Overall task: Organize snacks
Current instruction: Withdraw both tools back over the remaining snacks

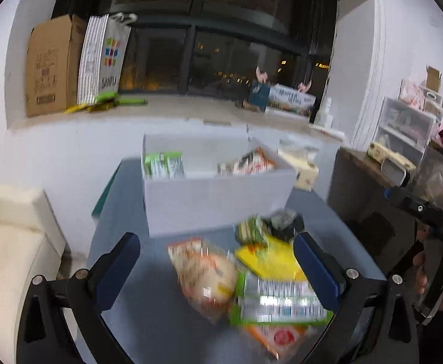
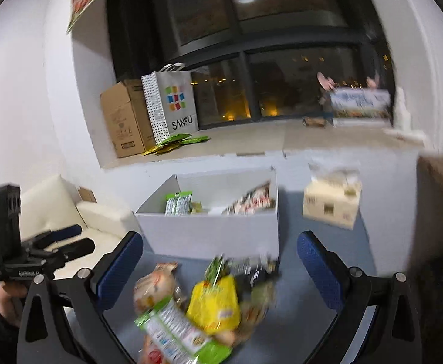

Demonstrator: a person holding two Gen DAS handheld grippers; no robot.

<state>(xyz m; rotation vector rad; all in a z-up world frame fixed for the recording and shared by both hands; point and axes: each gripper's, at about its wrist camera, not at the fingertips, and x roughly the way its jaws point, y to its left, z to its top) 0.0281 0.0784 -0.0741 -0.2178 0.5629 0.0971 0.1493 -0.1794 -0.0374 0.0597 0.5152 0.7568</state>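
A pile of snack packets lies on the blue-grey table (image 1: 148, 318): a clear orange-printed bag (image 1: 204, 276), a yellow packet (image 1: 267, 256), a green-edged packet (image 1: 277, 303) and a dark packet (image 1: 285, 221). Behind them stands a white box (image 1: 215, 203) holding green packets (image 1: 164, 165) and a red-white packet (image 1: 248, 163). My left gripper (image 1: 218, 251) is open and empty, above the pile. My right gripper (image 2: 220, 250) is open and empty, above the same pile, with the yellow packet (image 2: 215, 306) and the box (image 2: 212, 230) ahead.
A tissue box (image 2: 332, 203) stands right of the white box. A cream sofa (image 1: 12, 242) is left of the table. A dark side table (image 1: 370, 200) with clutter is at the right. The window ledge holds a cardboard box (image 1: 51, 66) and a paper bag (image 1: 106, 60).
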